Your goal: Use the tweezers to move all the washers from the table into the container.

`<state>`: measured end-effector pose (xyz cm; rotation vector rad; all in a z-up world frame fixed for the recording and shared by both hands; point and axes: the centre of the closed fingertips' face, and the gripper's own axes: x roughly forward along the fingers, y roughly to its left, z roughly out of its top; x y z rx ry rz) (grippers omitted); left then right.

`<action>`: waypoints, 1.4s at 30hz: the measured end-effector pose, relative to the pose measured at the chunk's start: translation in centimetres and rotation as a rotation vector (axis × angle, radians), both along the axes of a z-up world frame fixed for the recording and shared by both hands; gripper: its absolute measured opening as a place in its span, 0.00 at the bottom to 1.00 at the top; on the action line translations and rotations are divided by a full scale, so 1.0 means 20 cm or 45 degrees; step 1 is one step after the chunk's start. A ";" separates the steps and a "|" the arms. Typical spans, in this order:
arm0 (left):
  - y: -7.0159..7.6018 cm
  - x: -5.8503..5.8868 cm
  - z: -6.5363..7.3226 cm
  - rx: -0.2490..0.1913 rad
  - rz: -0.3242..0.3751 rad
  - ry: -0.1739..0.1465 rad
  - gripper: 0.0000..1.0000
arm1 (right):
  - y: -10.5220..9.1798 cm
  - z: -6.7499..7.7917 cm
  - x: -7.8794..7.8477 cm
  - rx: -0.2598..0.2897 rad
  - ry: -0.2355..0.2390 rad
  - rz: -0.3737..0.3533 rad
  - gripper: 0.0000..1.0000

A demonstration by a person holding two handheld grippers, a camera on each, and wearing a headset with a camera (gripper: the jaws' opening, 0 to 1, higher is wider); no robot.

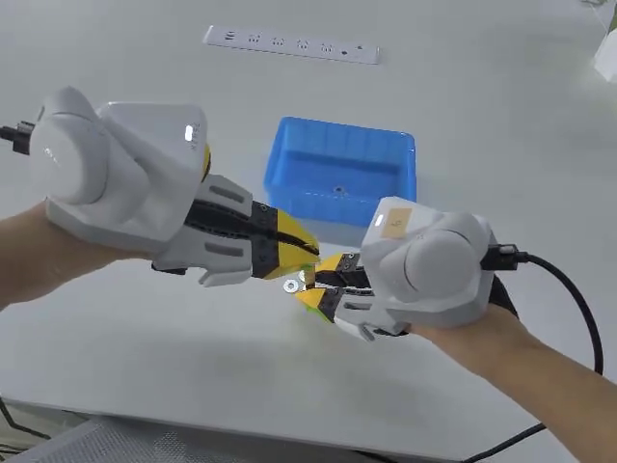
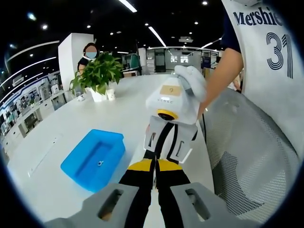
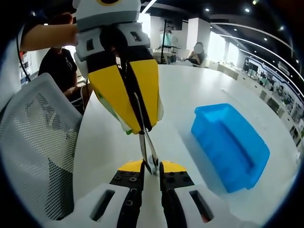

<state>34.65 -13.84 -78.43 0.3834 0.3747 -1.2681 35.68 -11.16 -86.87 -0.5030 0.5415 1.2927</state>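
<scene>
In the right gripper view the tweezers (image 3: 144, 145) are hidden at the top, between the yellow jaws of the left gripper (image 3: 141, 129). Their tips sink between the jaws of the right gripper (image 3: 152, 167), and whether those jaws pinch them cannot be told. In the head view both grippers cover part of the near wall of the container (image 1: 337, 159). A speck (image 1: 337, 190) on its floor is too small to name. A white thing (image 1: 607, 53) is cut off by the right edge.

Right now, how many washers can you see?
2. One washer lies on the table between the left gripper and right gripper; another washer lies inside the blue container. Others may hide beneath them.
</scene>
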 end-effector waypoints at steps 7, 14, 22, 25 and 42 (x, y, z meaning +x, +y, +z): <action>0.00 0.01 0.00 -0.018 0.004 0.011 0.05 | 0.00 0.00 -0.01 -0.018 -0.013 0.040 0.11; 0.00 0.00 0.00 -0.017 0.001 0.009 0.05 | 0.00 0.00 -0.01 -0.027 -0.017 0.046 0.11; 0.01 0.01 0.05 -0.030 0.010 -0.008 0.05 | 0.00 0.05 0.01 -0.015 -0.042 0.040 0.11; 0.02 0.02 0.10 -0.032 0.011 -0.035 0.05 | 0.01 0.09 0.02 -0.007 -0.063 0.038 0.11; 0.00 0.14 0.31 -0.027 -0.030 -0.188 0.05 | 0.00 0.32 0.20 0.016 -0.243 0.003 0.11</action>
